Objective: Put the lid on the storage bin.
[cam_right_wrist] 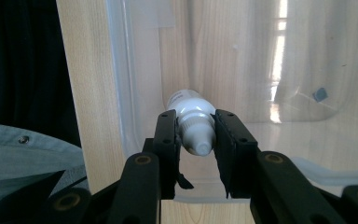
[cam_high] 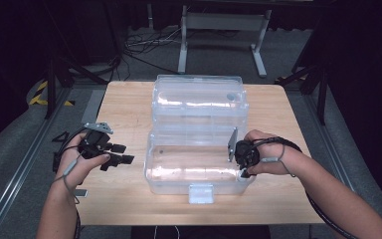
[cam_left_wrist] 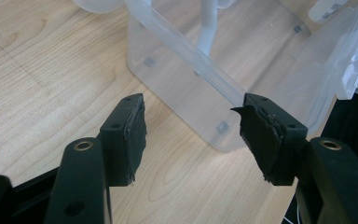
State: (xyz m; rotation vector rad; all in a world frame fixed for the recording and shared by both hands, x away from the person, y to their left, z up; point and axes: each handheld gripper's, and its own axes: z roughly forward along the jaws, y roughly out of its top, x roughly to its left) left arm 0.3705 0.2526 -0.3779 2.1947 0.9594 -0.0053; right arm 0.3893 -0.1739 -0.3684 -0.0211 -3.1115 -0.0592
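Observation:
An open clear plastic box (cam_high: 199, 185) stands mid-table, its lid (cam_high: 199, 99) folded back behind it. My right gripper (cam_high: 243, 169) is at the box's right front corner, pointing down into it. In the right gripper view its jaws (cam_right_wrist: 196, 116) are shut on a small white bottle (cam_right_wrist: 192, 109), cap toward the camera, over the box's inner wall (cam_right_wrist: 135, 93). My left gripper (cam_high: 124, 153) hovers left of the box, open, nothing between its fingers (cam_left_wrist: 135, 130). The box's near corner (cam_left_wrist: 223, 126) lies just beyond them.
The wooden table (cam_high: 124, 104) has bare space left and right of the box. A white latch (cam_high: 201, 193) hangs at the box's front. Beyond the table are a metal stand (cam_high: 224, 22) and cables (cam_high: 144, 47) on the floor.

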